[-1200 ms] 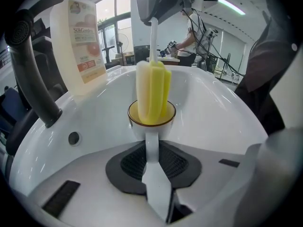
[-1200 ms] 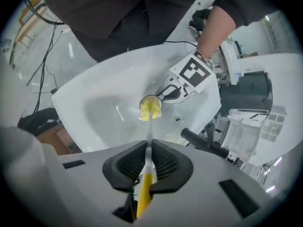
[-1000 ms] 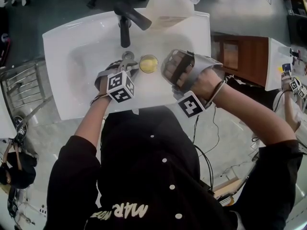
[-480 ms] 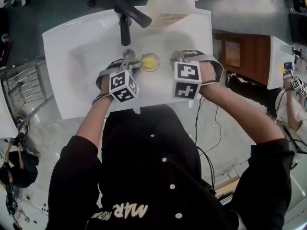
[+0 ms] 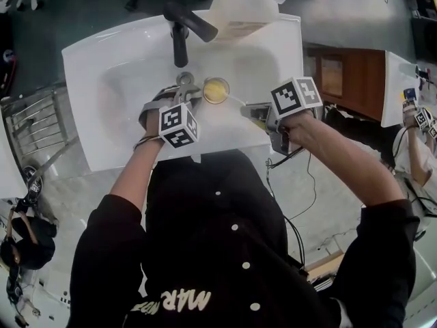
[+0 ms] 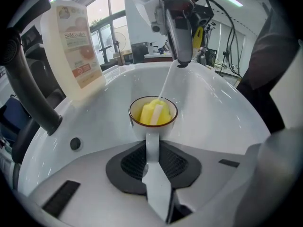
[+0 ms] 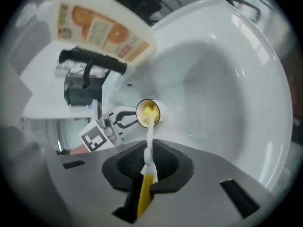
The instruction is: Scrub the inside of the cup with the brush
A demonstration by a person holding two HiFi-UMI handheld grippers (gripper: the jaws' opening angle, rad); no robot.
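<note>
A: Head view?
B: The right gripper (image 5: pixel 247 108), clamped on the brush (image 5: pixel 235 100), is seen rolled over since a second ago; scrubbing is judged under way

A: Left gripper view?
B: The cup (image 6: pixel 138 126), at frame centre, is pinched by its handle in the left gripper (image 6: pixel 152 164)

A: Right gripper view?
B: The brush head is sunk inside the cup

The white, dark-rimmed cup (image 6: pixel 152 143) hung by its handle over the middle of the sink (image 5: pixel 123 115). The brush (image 6: pixel 152 112) slanted in, its yellow sponge head filling the cup.

Brush (image 6: pixel 152 112) in cup (image 6: pixel 152 143), in sink (image 6: pixel 222 112)
</note>
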